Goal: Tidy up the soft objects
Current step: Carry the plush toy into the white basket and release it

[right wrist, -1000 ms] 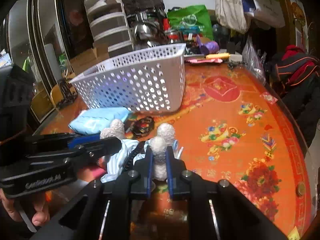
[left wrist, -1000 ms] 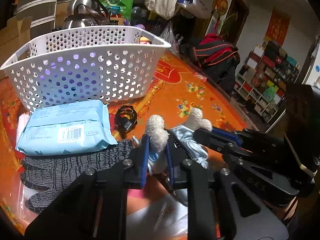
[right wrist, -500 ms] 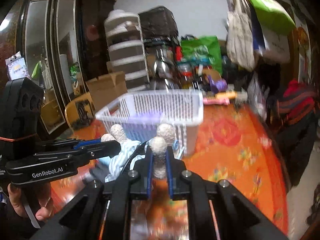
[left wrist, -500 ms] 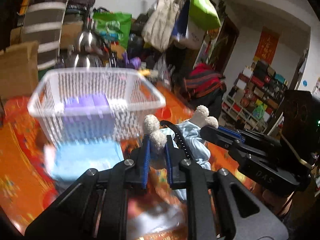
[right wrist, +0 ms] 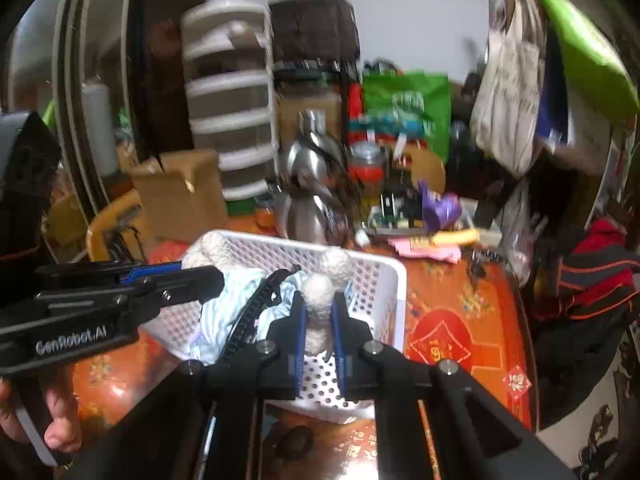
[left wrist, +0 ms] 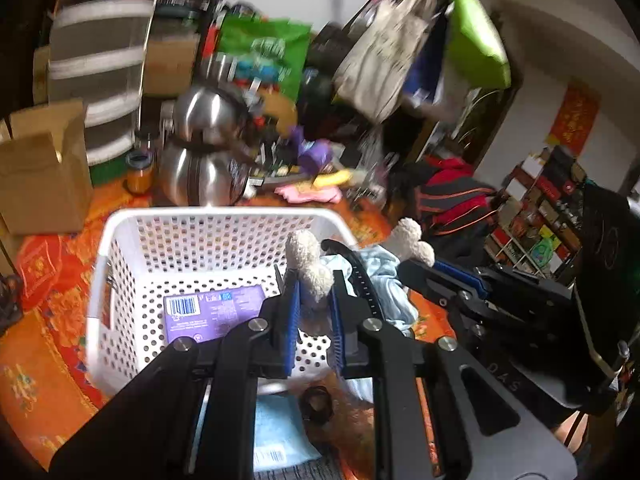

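Note:
A plush toy in pale blue cloth point(left wrist: 384, 276) with cream limbs hangs between my two grippers above the white perforated basket point(left wrist: 120, 224). My left gripper point(left wrist: 314, 300) is shut on one cream limb point(left wrist: 310, 264). My right gripper point(right wrist: 318, 316) is shut on another cream limb point(right wrist: 318, 292); it also shows in the left wrist view point(left wrist: 420, 268). The toy's blue body point(right wrist: 224, 316) and a black strap hang over the basket's near rim point(right wrist: 384, 268). A purple packet point(left wrist: 216, 312) lies in the basket.
A light blue wipes pack point(left wrist: 276, 436) and a black cable coil point(left wrist: 316, 402) lie on the orange table in front of the basket. Steel kettles point(left wrist: 204, 152), a cardboard box point(left wrist: 40, 164) and hanging bags point(left wrist: 400, 52) crowd the far side.
Both grippers have lifted the plush toy off the table and carried it forward, from in front of the basket up over its rim. The basket now lies below the toy.

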The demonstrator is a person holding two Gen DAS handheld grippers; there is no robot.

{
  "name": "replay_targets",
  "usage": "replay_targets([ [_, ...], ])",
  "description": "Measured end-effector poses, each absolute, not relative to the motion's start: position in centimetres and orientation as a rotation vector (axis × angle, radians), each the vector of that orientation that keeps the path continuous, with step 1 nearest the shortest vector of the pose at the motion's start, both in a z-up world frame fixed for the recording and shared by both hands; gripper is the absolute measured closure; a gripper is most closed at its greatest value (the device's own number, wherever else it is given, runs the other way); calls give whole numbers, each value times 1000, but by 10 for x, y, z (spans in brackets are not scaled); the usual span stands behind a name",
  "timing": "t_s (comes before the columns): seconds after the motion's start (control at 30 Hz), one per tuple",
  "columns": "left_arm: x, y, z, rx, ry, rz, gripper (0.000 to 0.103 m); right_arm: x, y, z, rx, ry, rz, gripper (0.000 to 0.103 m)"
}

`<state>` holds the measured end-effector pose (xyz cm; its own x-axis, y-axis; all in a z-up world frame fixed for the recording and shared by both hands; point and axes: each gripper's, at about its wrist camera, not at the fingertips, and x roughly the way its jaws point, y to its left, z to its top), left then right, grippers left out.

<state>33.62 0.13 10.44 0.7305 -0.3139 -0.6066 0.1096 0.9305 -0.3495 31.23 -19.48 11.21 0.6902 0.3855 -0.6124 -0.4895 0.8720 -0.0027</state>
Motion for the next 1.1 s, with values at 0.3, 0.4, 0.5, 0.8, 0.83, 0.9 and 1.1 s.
replay_targets([
  [0.3, 383, -6, 39, -294, 829, -169, 90, 380, -181, 39, -184, 775, 442, 93],
  [0.4, 387, -4, 28, -282, 839, -156, 90, 382, -177, 27, -199, 788, 446, 93],
  [0.5, 386, -8, 19, -267, 850, -146, 89, 381, -173, 20, -219, 790, 452, 93],
  [0.8, 370, 18, 23, -301, 794, -80, 43, 378, -185, 28, -187, 762, 408, 49],
  [0.83, 366, 22, 26, -308, 785, -85, 42, 376, -188, 31, -180, 754, 405, 47],
  [0.9, 358, 30, 31, -312, 776, -81, 37, 370, -194, 39, -162, 733, 405, 44],
  [1.1, 325, 48, 43, -286, 735, -67, 28, 354, -209, 57, -94, 707, 416, 27],
])
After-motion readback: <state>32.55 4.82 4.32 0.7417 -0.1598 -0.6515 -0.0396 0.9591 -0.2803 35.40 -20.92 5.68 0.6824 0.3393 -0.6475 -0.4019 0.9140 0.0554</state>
